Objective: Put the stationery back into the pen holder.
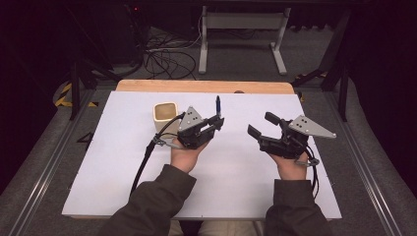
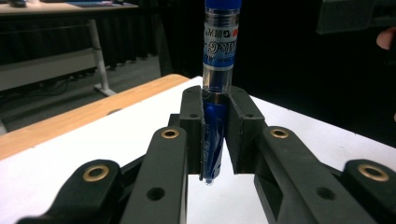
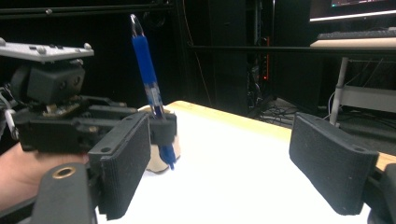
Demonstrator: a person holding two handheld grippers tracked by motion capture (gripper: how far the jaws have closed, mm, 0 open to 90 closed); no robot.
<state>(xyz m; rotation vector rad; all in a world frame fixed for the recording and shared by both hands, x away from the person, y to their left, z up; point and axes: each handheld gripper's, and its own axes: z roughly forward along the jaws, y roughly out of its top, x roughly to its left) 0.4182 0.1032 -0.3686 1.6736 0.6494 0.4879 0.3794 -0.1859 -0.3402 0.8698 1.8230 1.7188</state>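
The jaws of the left gripper (image 1: 218, 122) are clamped on a blue pen (image 2: 215, 93). In the left gripper view the two black pads press the pen from both sides at its lower part, and the pen stands almost upright between them. Its tip hangs just below the pads, above the white table (image 2: 70, 154), and does not touch it. The clear part of the barrel with a blue label rises above the pads (the letters on it are too small to read).

In the high view the pen (image 1: 218, 104) stands up from the front of the left gripper, and the left hand (image 1: 186, 155) holds this gripper from below. Just beside the gripper, at its left, a cream cup (image 1: 165, 116) stands on the table (image 1: 118, 162).

The jaws of the right gripper (image 1: 263, 125) are wide apart and nothing is between them. In the right gripper view the two ribbed pads stand at the left and right edges, and between them lies bare table (image 3: 224, 177). Farther off in this view the left gripper (image 3: 163, 127) holds the pen (image 3: 148, 88), which leans a little, with the cup (image 3: 161, 163) low behind it.

The right hand (image 1: 291, 166) carries its gripper well apart from the left one. Both sleeves come from the bottom edge. A wooden edge (image 1: 204, 86) runs along the far side of the table.
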